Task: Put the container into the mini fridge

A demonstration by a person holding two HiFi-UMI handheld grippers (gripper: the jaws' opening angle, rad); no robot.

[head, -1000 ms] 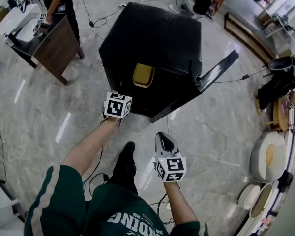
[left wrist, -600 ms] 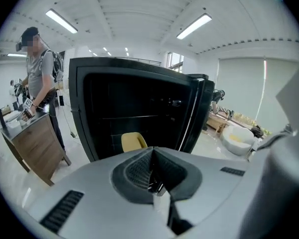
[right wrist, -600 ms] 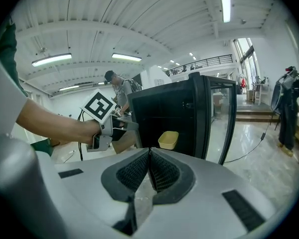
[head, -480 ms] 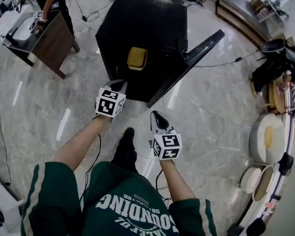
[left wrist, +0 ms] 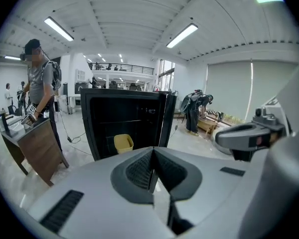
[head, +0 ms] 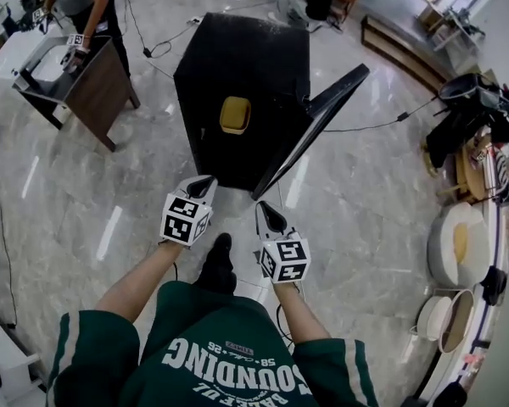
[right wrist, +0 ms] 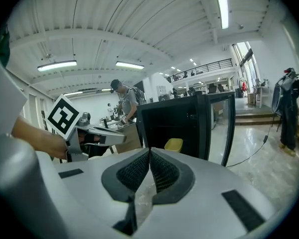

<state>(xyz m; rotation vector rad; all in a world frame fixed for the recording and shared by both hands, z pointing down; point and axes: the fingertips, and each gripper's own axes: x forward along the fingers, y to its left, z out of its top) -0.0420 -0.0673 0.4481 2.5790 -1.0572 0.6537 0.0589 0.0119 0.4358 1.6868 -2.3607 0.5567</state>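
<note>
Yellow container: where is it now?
In the head view the yellow container sits inside the open mini fridge, left of its door, beyond the left gripper and right gripper.

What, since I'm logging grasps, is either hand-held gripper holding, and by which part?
Nothing: the left hand-held gripper and right hand-held gripper are both shut empty; the container sits inside the mini fridge.

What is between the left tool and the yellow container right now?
Only a strip of bare floor separates the left tool from the open mini fridge holding the container; the head view shows it.
</note>
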